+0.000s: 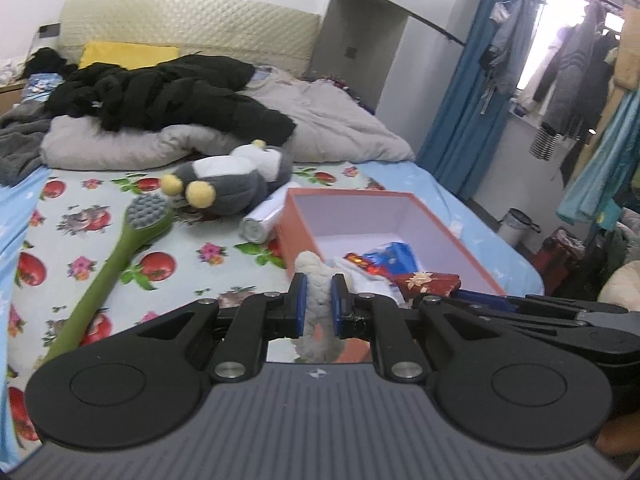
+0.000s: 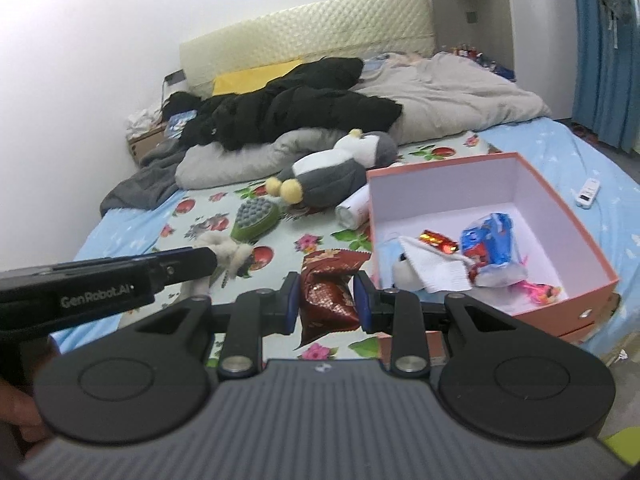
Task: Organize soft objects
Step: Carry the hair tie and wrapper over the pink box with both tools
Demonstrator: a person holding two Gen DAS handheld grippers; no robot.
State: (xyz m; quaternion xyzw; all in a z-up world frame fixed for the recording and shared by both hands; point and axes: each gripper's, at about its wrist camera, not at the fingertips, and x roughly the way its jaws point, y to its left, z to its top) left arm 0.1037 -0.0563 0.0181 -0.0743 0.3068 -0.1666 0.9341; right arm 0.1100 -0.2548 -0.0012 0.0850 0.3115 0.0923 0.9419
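The left tool [image 1: 319, 306] is clamped on a cream fuzzy soft toy [image 1: 316, 280], its blue pads pinching the toy's narrow middle so that the fluffy body sticks out above and hangs below the jaws. The right tool [image 2: 326, 300] is clamped on a dark red crinkly packet [image 2: 326, 292], gripped across its width with the top flap standing clear above the pads. Both loads hang free above the bed [image 2: 560, 148], not resting on the flowered sheet.

The pink box [image 2: 576, 220] lies open just ahead and to the right of the right tool, and directly ahead of the left tool. It already holds a white cloth [image 2: 430, 268], a blue and red packet [image 2: 490, 240] and some small wrapped sweets, with bare floor along its far side.

To do this step well, I judge each load should be carried over the near wall of the box with room to spare, since the toy dangles below the pads and could snag the rim. Aim for the empty far part of the box, lower until the load nearly rests, then part the jaws. The two tools sit close together, so one should go in ahead of the other.

The grey penguin plush [image 2: 332, 172], beyond both tools, is left on the bed.
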